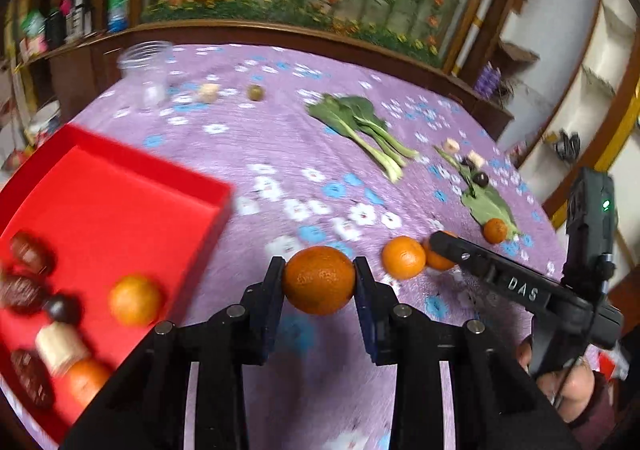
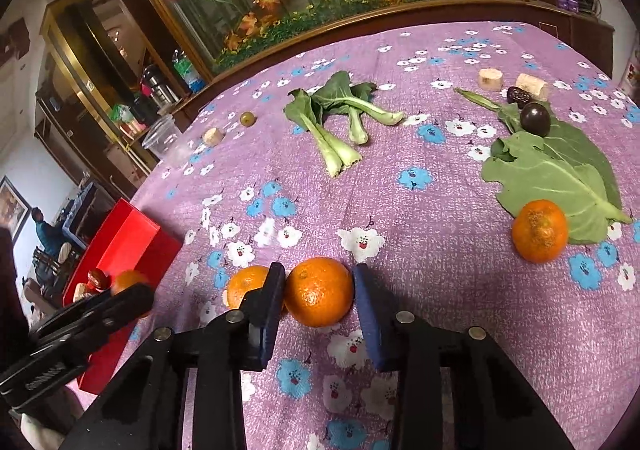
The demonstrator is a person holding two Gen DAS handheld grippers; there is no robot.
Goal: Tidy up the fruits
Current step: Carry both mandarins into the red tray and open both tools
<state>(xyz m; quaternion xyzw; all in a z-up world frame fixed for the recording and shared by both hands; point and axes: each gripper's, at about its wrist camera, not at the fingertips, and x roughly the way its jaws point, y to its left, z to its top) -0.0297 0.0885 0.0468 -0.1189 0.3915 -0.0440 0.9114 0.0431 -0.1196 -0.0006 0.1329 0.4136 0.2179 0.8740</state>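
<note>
- Left gripper (image 1: 319,270), angled down above the purple tablecloth (image 1: 280,153), clamps an orange (image 1: 319,280); red tray (image 1: 116,185) at nine o'clock.
- Right gripper (image 2: 320,277), angled down, pads pressed against a second orange (image 2: 319,292) resting on the cloth.

The left gripper (image 1: 319,270) is clamped on an orange (image 1: 319,280) raised off the purple flowered tablecloth (image 1: 280,145). To its left the red tray (image 1: 120,169) presents a raised near wall; beyond that wall the tray floor is bare, while dates, a dark round fruit, a pale chunk and two oranges crowd its near-left corner. Ahead, the cloth lies free up to the bok choy (image 1: 360,129).

The right gripper (image 2: 320,292) is closed around another orange (image 2: 319,291) resting on the cloth, with a second orange (image 2: 246,286) touching the outside of its left finger. To its right, bare cloth runs to an orange (image 2: 540,230) against a big green leaf (image 2: 560,169).
</note>
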